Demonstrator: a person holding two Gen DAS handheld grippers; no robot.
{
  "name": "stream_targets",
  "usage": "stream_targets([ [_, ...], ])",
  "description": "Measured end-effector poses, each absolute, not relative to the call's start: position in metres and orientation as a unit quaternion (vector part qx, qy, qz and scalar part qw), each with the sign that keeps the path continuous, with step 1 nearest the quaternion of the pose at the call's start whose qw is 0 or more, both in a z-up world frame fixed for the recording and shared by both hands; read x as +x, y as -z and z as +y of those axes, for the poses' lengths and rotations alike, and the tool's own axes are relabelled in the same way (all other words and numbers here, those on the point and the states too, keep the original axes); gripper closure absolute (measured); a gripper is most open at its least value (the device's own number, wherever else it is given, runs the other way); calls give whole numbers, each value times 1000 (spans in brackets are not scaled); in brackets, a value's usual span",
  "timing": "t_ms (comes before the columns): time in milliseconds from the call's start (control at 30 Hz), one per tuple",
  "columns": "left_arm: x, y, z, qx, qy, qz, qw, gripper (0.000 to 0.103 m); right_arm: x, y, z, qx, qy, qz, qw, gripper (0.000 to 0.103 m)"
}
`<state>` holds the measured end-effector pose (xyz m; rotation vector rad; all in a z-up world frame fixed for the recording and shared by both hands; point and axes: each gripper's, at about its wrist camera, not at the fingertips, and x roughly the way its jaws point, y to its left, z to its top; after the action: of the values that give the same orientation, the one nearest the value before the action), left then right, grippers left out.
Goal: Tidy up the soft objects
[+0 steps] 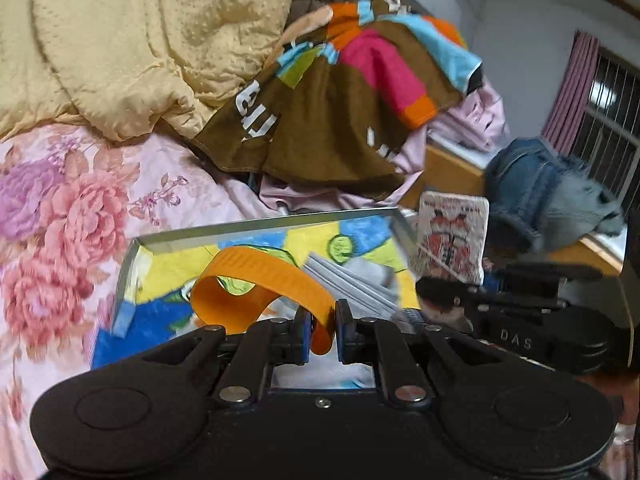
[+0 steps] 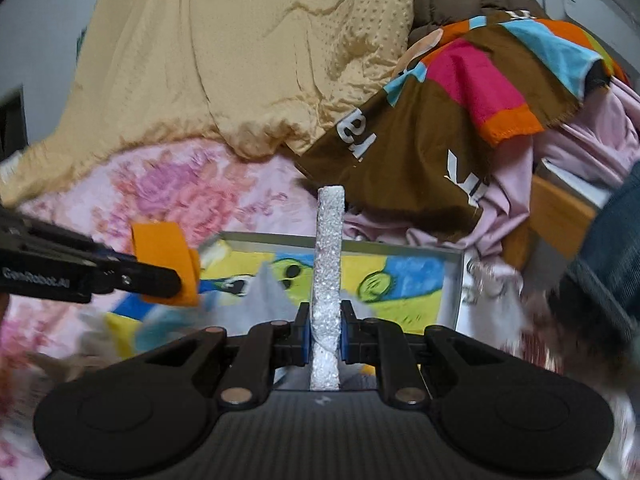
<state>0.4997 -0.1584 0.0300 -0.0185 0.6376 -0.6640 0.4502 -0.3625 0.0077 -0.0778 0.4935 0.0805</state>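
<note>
Blurred tray [image 2: 454, 280] contents beneath both tools, hard to identify. Orange band [image 1: 264, 280] clamped between left gripper [image 1: 323, 332] jaws; white foam slab [image 2: 328, 280] edge-on, pinched in right gripper [image 2: 325, 336].

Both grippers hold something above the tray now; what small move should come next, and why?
Probably lower the left gripper, shut on the orange strap, toward the metal tray and release there. The right gripper also grips a white foam piece over that tray, so placing one first avoids crowding.
</note>
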Motion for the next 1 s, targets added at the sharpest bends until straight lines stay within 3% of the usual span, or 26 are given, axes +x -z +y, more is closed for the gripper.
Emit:
stream_targets([
  [267,550,-16,-168,40,350,357,865,90,496,12,-356,-95,-27,289,952,89],
  [767,594,38,-115,-115,391,410,816,87,538,12,-299,-210,-34,379,901,85],
  [933,592,43,-103,-113,373,421,819,82,539,4,-289,-178,-11,397,900,74],
  [1000,589,42,-99,-111,366,430,818,79,535,1,-287,-160,-1,401,902,59],
])
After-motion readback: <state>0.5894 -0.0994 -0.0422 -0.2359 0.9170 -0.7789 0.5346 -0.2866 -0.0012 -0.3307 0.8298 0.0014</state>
